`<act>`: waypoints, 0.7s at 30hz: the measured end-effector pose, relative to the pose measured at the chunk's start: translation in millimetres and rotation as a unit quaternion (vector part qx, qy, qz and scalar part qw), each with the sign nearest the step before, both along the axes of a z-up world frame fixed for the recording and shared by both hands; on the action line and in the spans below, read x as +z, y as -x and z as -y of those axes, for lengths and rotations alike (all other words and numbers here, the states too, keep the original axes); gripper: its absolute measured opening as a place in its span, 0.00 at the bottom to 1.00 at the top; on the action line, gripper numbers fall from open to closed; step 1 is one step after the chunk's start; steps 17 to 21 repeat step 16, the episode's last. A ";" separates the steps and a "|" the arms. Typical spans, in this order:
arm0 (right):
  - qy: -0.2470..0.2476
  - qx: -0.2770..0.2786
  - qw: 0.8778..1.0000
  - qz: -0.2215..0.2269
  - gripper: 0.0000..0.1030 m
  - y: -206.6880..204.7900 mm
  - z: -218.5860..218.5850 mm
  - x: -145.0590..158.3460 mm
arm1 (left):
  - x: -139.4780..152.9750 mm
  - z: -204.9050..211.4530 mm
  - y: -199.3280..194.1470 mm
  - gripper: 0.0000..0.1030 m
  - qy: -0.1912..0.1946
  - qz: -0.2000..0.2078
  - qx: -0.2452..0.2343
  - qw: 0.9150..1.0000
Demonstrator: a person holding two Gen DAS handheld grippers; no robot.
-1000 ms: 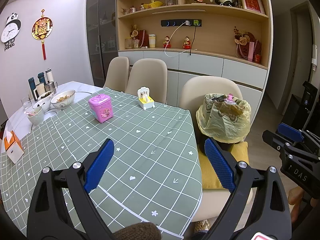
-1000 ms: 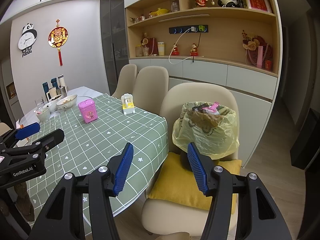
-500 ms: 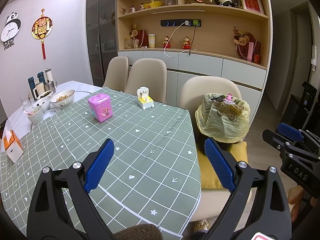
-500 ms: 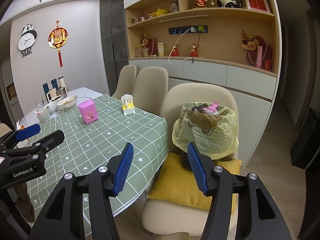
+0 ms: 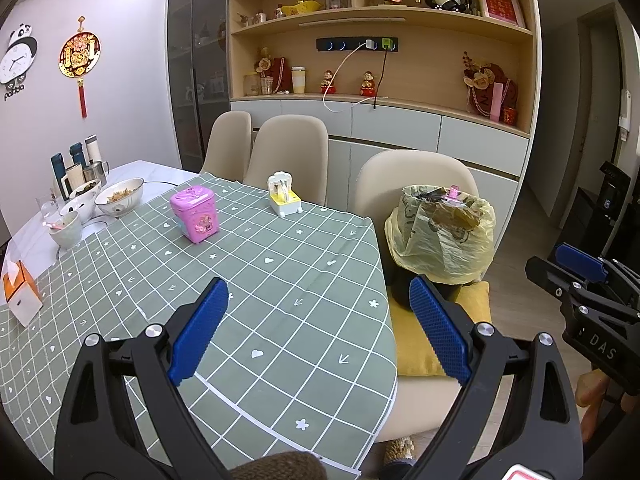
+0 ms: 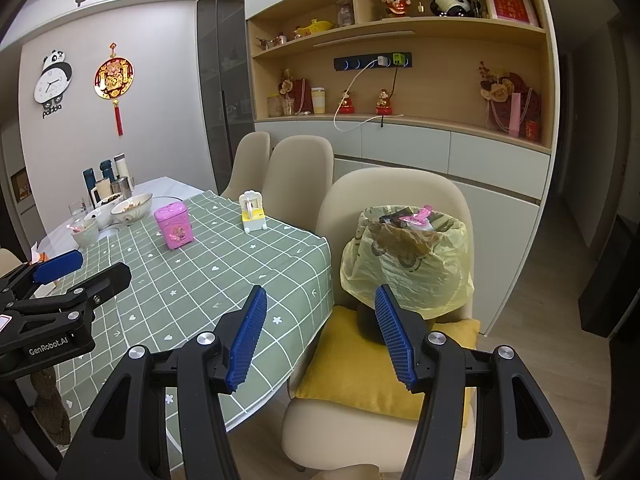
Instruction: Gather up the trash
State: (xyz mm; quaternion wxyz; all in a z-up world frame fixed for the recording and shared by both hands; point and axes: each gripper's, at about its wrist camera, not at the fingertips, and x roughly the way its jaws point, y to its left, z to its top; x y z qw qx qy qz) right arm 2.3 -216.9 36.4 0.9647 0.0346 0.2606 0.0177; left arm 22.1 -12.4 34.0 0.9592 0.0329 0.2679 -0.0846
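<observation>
Trash bin [image 6: 408, 264], lined with a yellow plastic bag [image 5: 444, 236], sits on a yellow cushion [image 6: 344, 364] on the seat of a beige chair [image 6: 392, 188] at the corner of the worktop [image 5: 280, 272]. Brown paper and a pink wrapper [image 6: 420, 216] show at the bag's mouth, piled up to the rim.

Left tool [image 5: 316, 328]: blue pads spread wide apart, nothing between them, touching nothing. It hangs over the near edge of the green checked tablecloth, its right pad [image 5: 438, 328] lined up in front of the bin's dark base.

Right tool [image 6: 320, 336]: pads also apart, a narrower gap than the left, empty. It is held off the worktop's corner; its right pad [image 6: 394, 336] overlaps the lower part of the bag in view, but whether it touches cannot be told. Its left pad [image 6: 248, 336] sits over the cloth's hanging edge.

On the cloth: pink tin box [image 5: 195, 214] and, further back, a small yellow-and-white holder [image 5: 283, 199], well apart from both tools. At the far left end, on bare white top, bowls [image 5: 120, 202], cups and flasks [image 5: 78, 168]. An orange-and-white tissue box [image 5: 20, 292] stands near the left edge.

Behind: two more beige chairs, a shelf unit with figurines, a panda clock [image 6: 54, 80] and a red wall ornament [image 6: 114, 80].
</observation>
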 end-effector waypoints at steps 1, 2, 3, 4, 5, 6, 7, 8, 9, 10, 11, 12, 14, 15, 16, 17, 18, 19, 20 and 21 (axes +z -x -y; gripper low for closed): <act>-0.001 -0.001 1.000 0.001 0.52 1.0 0.2 0.4 | -0.2 -0.1 -0.4 0.85 0.001 -0.001 -0.003 1.000; -0.002 -0.002 1.000 0.001 0.52 1.2 0.5 0.5 | -0.8 0.4 -0.8 0.85 0.001 -0.001 -0.006 1.000; -0.003 -0.002 1.000 0.001 0.52 1.0 0.6 0.4 | -1.5 1.1 -1.3 0.85 0.002 -0.002 -0.009 1.000; -0.003 -0.003 1.000 0.000 0.52 0.3 0.6 0.0 | -2.3 2.1 -2.1 0.85 0.001 -0.003 -0.012 1.000; -0.001 -0.003 1.000 0.000 0.52 0.1 0.3 0.2 | -3.2 2.1 -2.9 0.84 0.000 -0.004 -0.014 1.000; 0.000 -0.002 1.000 -0.002 0.52 -0.9 0.2 -0.2 | -4.2 2.2 -4.1 0.84 0.001 -0.005 -0.016 1.000; 0.000 -0.001 1.000 -0.002 0.52 -1.7 -0.3 -0.3 | -5.0 1.6 -5.4 0.84 0.000 -0.006 -0.016 1.000; 0.000 0.000 1.000 -0.004 0.52 -3.3 -0.8 -0.7 | -6.5 0.0 -8.1 0.84 0.001 -0.007 -0.011 1.000; 0.000 0.000 1.000 -0.006 0.52 -4.9 -1.9 -1.0 | -7.7 -2.7 -11.3 0.84 0.003 -0.011 -0.006 1.000; 0.002 0.003 1.000 -0.008 0.52 -7.9 -3.0 -1.6 | -9.1 -6.2 -14.6 0.84 0.005 -0.016 0.000 1.000; 0.004 0.006 1.000 -0.010 0.52 -11.2 -4.6 -1.9 | -12.8 -14.8 -22.3 0.84 0.006 -0.028 0.012 1.000; 0.007 0.011 1.000 -0.012 0.52 -16.0 -7.2 -2.3 | -15.4 -22.4 -26.2 0.84 0.007 -0.035 0.022 0.999; 0.011 0.027 0.999 -0.018 0.52 -28.3 -17.1 -5.2 | -26.2 -52.9 -37.1 0.84 0.015 -0.057 0.067 0.996; 0.013 0.039 0.999 -0.023 0.52 -36.0 -23.5 -6.8 | -35.1 -78.0 -42.6 0.84 0.024 -0.073 0.106 0.991; 0.019 0.066 0.997 -0.033 0.52 -49.0 -36.4 -10.8 | -45.5 -106.9 -47.1 0.84 0.036 -0.090 0.152 0.984; 0.019 0.066 0.997 -0.033 0.52 -49.0 -36.4 -10.8 | -45.5 -106.9 -47.1 0.84 0.036 -0.090 0.152 0.984; 0.019 0.066 0.997 -0.033 0.52 -49.0 -36.4 -10.8 | -45.5 -106.9 -47.1 0.84 0.036 -0.090 0.152 0.984; 0.019 0.066 0.997 -0.033 0.52 -49.0 -36.4 -10.8 | -45.5 -106.9 -47.1 0.84 0.036 -0.090 0.152 0.984; 0.019 0.066 0.997 -0.033 0.52 -49.0 -36.4 -10.8 | -45.5 -106.9 -47.1 0.84 0.036 -0.090 0.152 0.984; 0.019 0.066 0.997 -0.033 0.52 -49.0 -36.4 -10.8 | -45.5 -106.9 -47.1 0.84 0.036 -0.090 0.152 0.984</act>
